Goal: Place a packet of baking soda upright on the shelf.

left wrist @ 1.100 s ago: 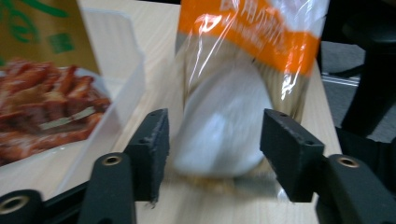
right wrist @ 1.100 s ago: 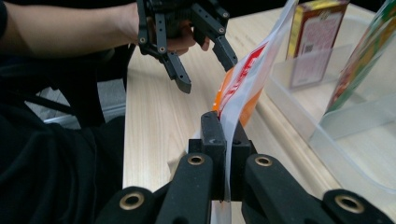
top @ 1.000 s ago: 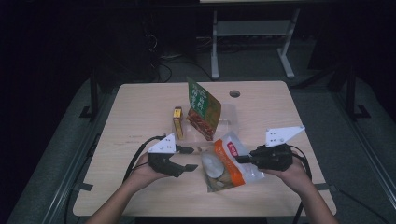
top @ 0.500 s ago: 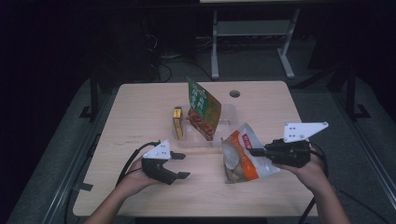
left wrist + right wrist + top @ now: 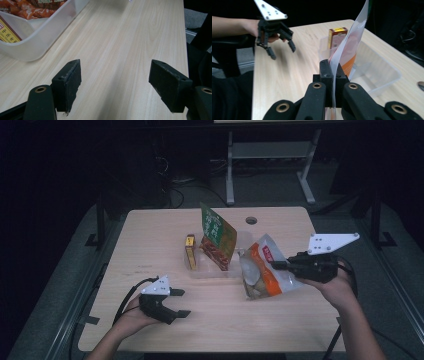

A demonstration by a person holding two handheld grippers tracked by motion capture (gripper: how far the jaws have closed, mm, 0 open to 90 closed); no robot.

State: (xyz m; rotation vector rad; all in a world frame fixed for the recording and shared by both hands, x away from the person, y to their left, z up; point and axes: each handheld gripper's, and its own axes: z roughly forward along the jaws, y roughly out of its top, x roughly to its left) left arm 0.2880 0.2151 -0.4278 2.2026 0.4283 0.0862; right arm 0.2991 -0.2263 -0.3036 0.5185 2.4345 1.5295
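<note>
— Between the jaws of the right gripper point(image 5: 278, 265), what is pinched?

— A thin edge of the snack bag point(image 5: 261, 273), an orange and clear pouch. From the right gripper view the two jaws are clamped flat on the plastic film point(image 5: 348, 50), with no gap showing between them. The bag hangs lifted and tilted at the right side of the table point(image 5: 150, 240), just beside the clear plastic bin point(image 5: 243, 241), and whether its lower corner touches the wood I cannot tell.

— And the left gripper point(image 5: 180, 303)?

— Spread wide with nothing held (its own view shows bare wood between the two black pads point(image 5: 67, 83)). It rests low near the front left of the table, well apart from the bag, with a corner of the bin point(image 5: 42, 40) ahead of it.

— What already sits in the bin?

— A green and red packet point(image 5: 218, 236) standing upright and a small yellow box point(image 5: 190, 251) on end at the bin's left end. The right part of the bin looks free.

— So how far along is it?

— My judgement: the work is packing goods into the bin. Two items are in, the bag is grasped and carried close, and what remains is to bring it over the rim, lower it into the free space and let go
</note>
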